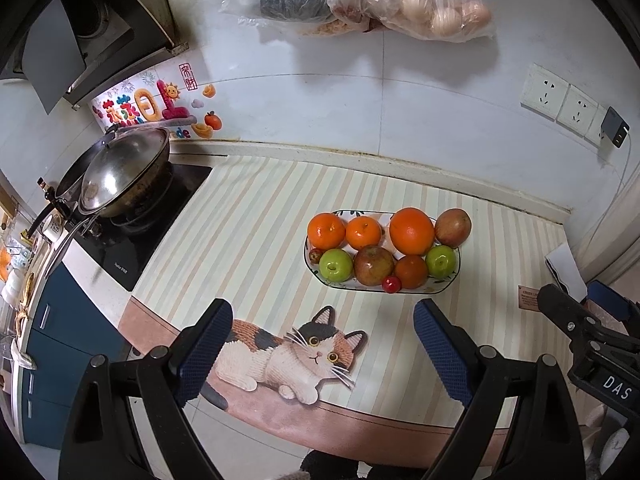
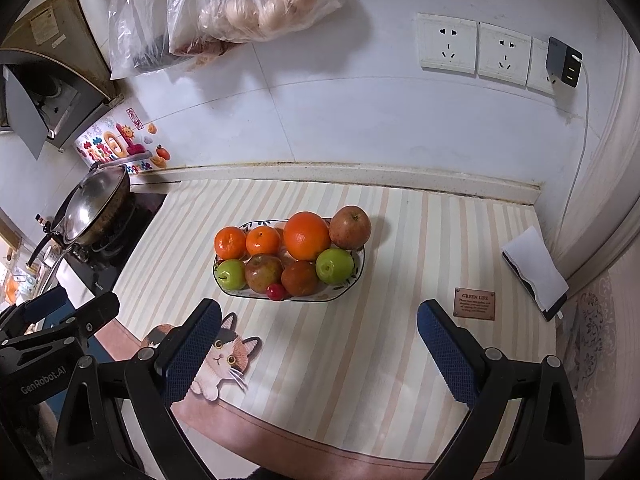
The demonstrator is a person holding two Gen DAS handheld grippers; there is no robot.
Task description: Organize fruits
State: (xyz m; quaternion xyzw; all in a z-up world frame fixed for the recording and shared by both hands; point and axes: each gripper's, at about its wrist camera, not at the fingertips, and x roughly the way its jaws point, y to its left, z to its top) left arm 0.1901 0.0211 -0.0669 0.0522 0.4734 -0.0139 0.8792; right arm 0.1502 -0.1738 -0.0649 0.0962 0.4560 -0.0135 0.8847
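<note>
Hovering short of the dish (image 1: 448,286), both grippers, left (image 1: 322,354) and right (image 2: 320,354), have fingers spread and empty; its long axis runs across each frame, above centre; neither looks clearly nearer.

Kitchen counter covered by a striped mat (image 2: 360,344) printed with a calico cat (image 1: 296,352) at its near edge and carrying a small brown label (image 2: 474,303) toward the right. At left, a lidded wok (image 1: 120,176) sits on a black stove (image 1: 132,240) beneath a range hood (image 1: 92,28), with colourful stickers (image 1: 160,104) on the tiled wall behind and blue cabinets (image 1: 60,344) below. Clear plastic bags (image 2: 240,12) hang against the wall above the counter; three wall sockets (image 2: 476,46) stand at right, the last holding a dark charger (image 2: 563,62) with a white cable, and a phone under white paper (image 2: 534,272) lies at the mat's right edge.
</note>
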